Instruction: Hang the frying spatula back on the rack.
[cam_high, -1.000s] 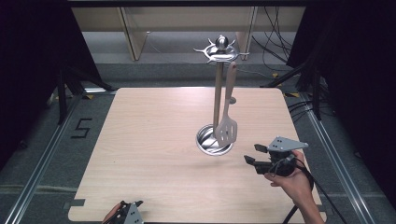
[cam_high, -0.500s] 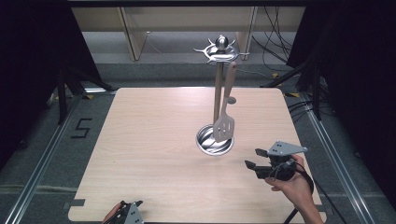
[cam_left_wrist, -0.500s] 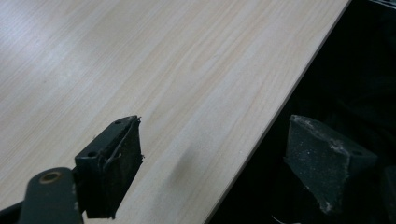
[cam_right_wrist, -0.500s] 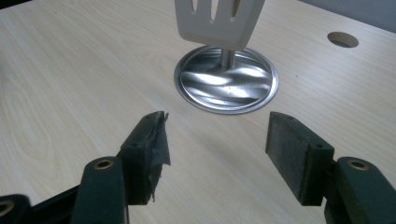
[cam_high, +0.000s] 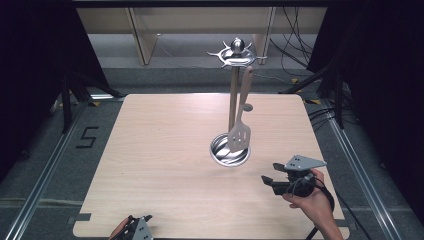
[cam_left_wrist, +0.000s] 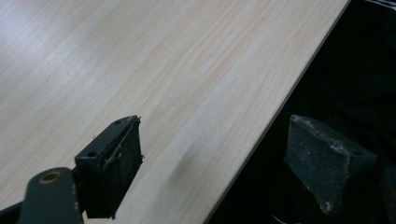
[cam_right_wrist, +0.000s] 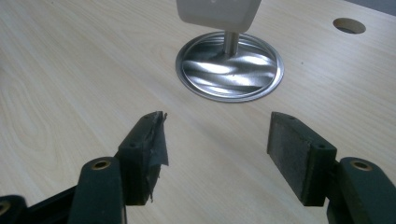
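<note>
A metal utensil stand rises from a round shiny base (cam_high: 230, 150) at the table's middle, with a hook ring on top (cam_high: 236, 52). From it hangs a slotted spatula (cam_high: 240, 132) with a wooden handle, its blade just above the base. My right gripper (cam_high: 270, 180) is near the table's front right, pointing at the base, open; its jaws have just been opening and nothing is between them. In the right gripper view the gripper (cam_right_wrist: 217, 140) faces the base (cam_right_wrist: 229, 65) and the spatula blade (cam_right_wrist: 217, 11). My left gripper (cam_high: 135, 227) sits at the table's front edge; in its own view the gripper (cam_left_wrist: 215, 163) is open and straddles that edge.
The light wooden table (cam_high: 165, 150) has a small round hole (cam_right_wrist: 349, 25) beyond the stand's base. Metal floor rails run along both sides, dark curtains hang left and right, and cables (cam_high: 300, 55) lie on the floor behind the table.
The hanging spatula has swung slightly to the left. My right gripper has drawn back a little toward the table's near edge. The left gripper has stayed put.
</note>
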